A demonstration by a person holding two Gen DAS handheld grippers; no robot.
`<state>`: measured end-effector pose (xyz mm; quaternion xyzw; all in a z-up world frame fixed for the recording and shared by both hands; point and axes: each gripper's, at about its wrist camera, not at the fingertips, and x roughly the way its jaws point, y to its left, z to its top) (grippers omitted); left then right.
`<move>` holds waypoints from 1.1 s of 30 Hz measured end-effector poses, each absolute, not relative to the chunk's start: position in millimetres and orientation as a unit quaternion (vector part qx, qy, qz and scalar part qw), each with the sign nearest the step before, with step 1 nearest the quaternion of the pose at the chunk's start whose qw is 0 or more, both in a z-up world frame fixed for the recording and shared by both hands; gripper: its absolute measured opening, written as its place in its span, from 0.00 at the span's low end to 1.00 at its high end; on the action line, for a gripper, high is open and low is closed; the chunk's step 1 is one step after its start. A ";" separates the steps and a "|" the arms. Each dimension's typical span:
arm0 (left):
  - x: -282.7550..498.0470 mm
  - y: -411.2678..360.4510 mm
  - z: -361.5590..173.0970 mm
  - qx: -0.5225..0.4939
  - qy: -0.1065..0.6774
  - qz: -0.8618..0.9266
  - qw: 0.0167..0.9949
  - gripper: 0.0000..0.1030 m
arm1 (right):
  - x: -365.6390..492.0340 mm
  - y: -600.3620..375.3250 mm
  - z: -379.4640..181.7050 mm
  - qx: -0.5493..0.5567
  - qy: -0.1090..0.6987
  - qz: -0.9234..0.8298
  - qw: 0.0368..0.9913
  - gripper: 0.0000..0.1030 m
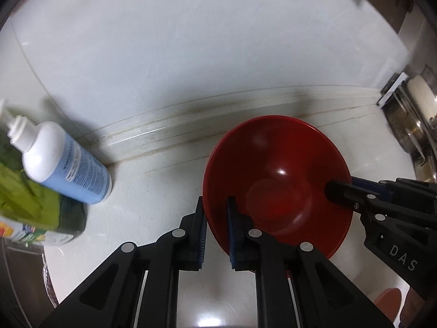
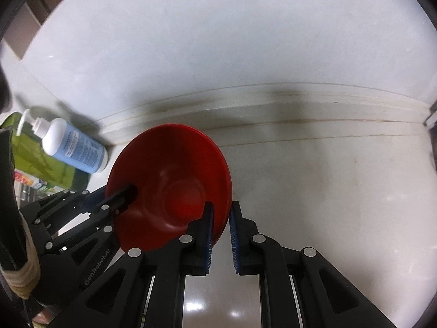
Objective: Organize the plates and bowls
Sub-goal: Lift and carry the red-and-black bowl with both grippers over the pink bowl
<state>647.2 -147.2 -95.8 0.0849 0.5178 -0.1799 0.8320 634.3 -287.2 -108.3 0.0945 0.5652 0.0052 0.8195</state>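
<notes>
A red bowl point(image 1: 275, 180) hangs a little above the white counter, gripped from both sides. My left gripper point(image 1: 215, 207) is shut on its left rim, one blue pad inside and one outside. My right gripper point(image 2: 221, 213) is shut on the opposite rim in the same way. In the left wrist view the right gripper point(image 1: 334, 191) reaches in from the right onto the rim. In the right wrist view the left gripper point(image 2: 128, 194) clamps the bowl point(image 2: 174, 183) from the left. A second red rim shows just behind the bowl's edge, so it may be a nested pair.
A white and blue pump bottle point(image 1: 62, 161) stands at the left by the wall, with a green packet point(image 1: 30, 202) beside it. Steel pots and lids point(image 1: 420, 125) sit at the right. A brownish-red dish point(image 1: 387, 303) lies at the lower right.
</notes>
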 end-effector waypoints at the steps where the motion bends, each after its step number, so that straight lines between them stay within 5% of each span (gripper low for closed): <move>1: 643.3 -147.0 -92.4 0.084 0.515 -0.181 0.834 0.14 | 629.8 -287.6 -104.5 0.095 0.563 0.004 0.821 0.13; 33: 455.2 -185.3 -17.3 0.089 0.435 -0.280 0.851 0.14 | 425.3 -324.5 -20.1 0.130 0.490 -0.044 0.861 0.13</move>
